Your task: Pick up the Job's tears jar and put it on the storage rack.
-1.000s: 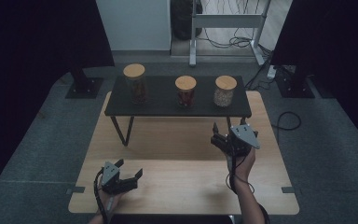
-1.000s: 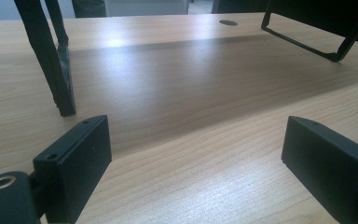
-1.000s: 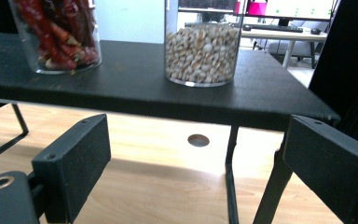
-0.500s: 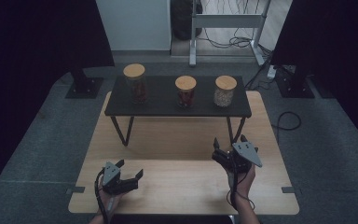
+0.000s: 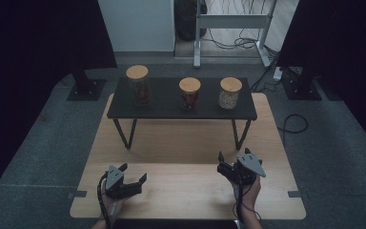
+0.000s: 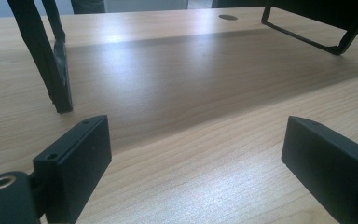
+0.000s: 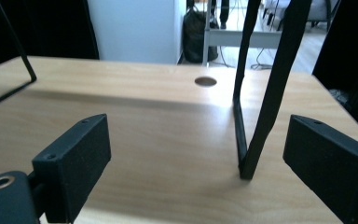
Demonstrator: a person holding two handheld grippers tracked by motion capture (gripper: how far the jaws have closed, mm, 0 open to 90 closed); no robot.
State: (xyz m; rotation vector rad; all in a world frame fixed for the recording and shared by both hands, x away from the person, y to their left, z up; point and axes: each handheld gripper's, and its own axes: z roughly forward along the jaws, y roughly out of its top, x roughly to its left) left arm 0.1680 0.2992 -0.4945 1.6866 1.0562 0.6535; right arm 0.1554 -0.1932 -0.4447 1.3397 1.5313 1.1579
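Pale wood tabletop point(image 5: 181, 143) stands on grey carpet, with a low black shelf point(image 5: 171, 107) on thin metal legs across its far half. On that shelf, left to right, stand three glass jars with cork-coloured lids: a tall jar point(image 5: 138, 86), a middle jar point(image 5: 189, 94) with reddish contents, and a right jar point(image 5: 230, 93) of pale grains. Near the front edge, the left gripper point(image 5: 133, 181) rests low with jaws wide and empty. The right gripper point(image 5: 228, 164) hovers near the shelf's right leg, jaws also wide and empty. Glass is likely rigid, slippery and breakable; gripping the body below the lid seems safest.
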